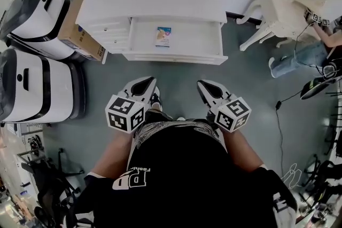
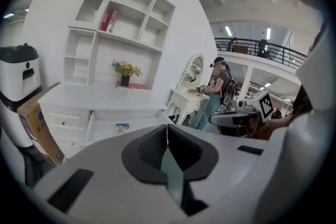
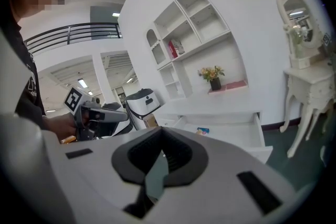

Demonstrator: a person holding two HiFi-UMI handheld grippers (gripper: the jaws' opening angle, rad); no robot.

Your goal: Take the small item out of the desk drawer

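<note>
Small flat blue-and-peach packet (image 1: pixel 163 36) lay inside the open white desk drawer (image 1: pixel 199 39). The left gripper (image 1: pixel 147 83) and right gripper (image 1: pixel 203 84) hovered well short of it, fingers pressed together, empty.

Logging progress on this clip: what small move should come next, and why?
Probably bring the left gripper forward toward the open drawer, parting its fingers on the way: the small packet lies flat inside, while this gripper and the right gripper are shut, empty and short of the desk.

The desk (image 1: pixel 160 0) is white, the floor (image 1: pixel 176 75) grey-green.
</note>
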